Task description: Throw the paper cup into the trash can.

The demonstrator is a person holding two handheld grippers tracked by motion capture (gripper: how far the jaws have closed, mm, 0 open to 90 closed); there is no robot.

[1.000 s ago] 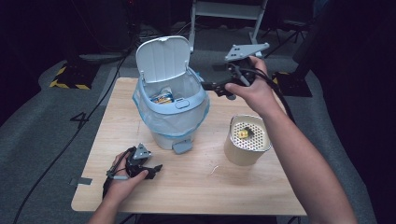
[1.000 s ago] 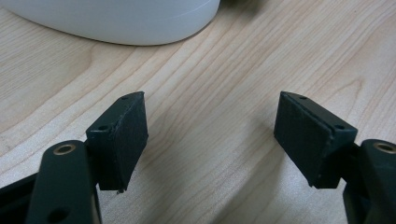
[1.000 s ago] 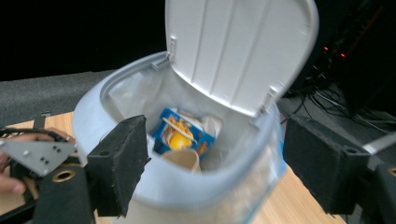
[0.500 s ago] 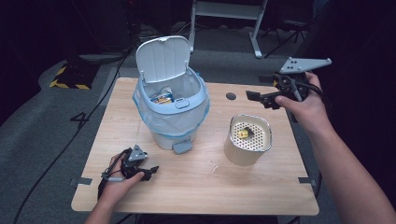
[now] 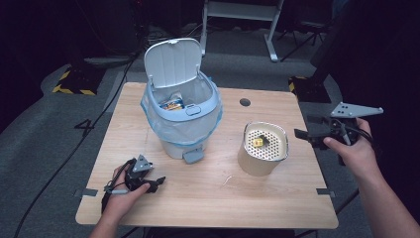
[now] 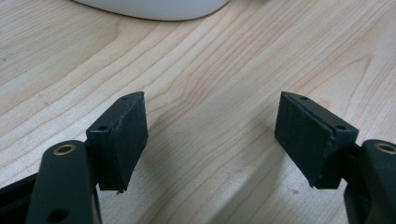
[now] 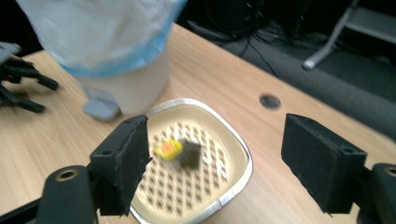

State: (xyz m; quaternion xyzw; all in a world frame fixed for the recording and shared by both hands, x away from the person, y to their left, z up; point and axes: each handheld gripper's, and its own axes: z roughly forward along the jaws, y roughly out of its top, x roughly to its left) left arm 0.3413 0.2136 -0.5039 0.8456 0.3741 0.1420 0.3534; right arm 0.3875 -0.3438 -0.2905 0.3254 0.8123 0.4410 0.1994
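Right now my right tongs (image 5: 303,134) hang beside the perforated beige canister (image 5: 263,148), closing slightly, nothing gripped. Left tongs (image 5: 157,182) rest wide open, empty, on the wooden surface (image 5: 277,208).

We are seeing one table (image 5: 277,198), one bin (image 5: 181,119) with one lid (image 5: 172,62), one cup (image 5: 262,148), one small yellow piece (image 5: 257,142) in it, and two grippers, left (image 5: 156,183) and right (image 5: 299,134).

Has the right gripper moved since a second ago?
Yes. The right gripper has swung from above the bin rightward, past the table edge; jaws closing, empty.
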